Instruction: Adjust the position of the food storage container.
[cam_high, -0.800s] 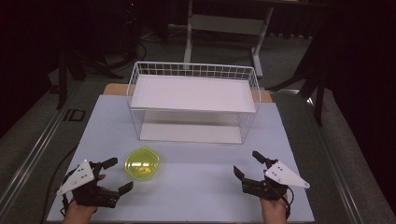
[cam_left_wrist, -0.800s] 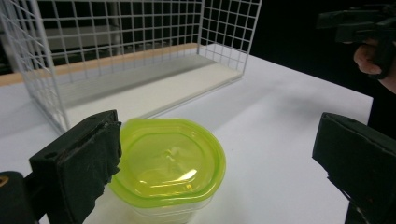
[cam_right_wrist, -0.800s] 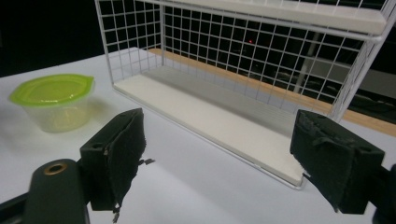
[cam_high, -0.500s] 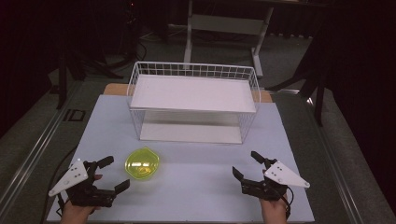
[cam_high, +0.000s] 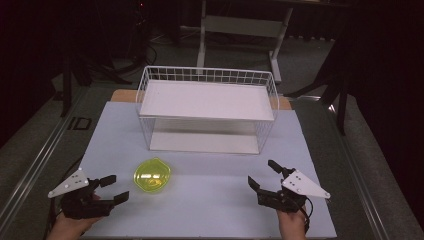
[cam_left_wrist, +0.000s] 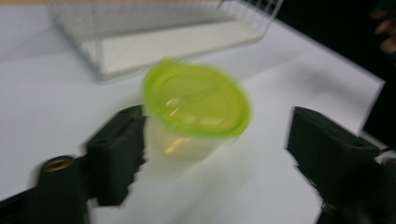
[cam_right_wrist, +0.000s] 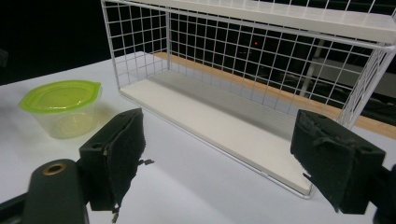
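Observation:
A clear plastic container with a lime-green lid (cam_high: 152, 175) stands on the white table top (cam_high: 210, 200), left of the middle. My left gripper (cam_high: 114, 189) is open and points at the container from a short way to its left, without touching it. In the left gripper view the container (cam_left_wrist: 196, 100) is blurred, just ahead of the spread jaws of that gripper (cam_left_wrist: 215, 123). My right gripper (cam_high: 262, 173) is open and holds nothing at the front right. In the right gripper view its jaws (cam_right_wrist: 219, 126) frame the wire shelf, with the container (cam_right_wrist: 60, 95) far to the left.
A white wire shelf rack (cam_high: 207, 100) with two white boards stands at the back middle of the table; it is also in the gripper views (cam_right_wrist: 261, 70) (cam_left_wrist: 140, 42). Dark floor and a stand's legs (cam_high: 240, 30) lie beyond the table.
My left gripper has drifted slightly left and back from the container, jaws still open. The right gripper has kept almost still.

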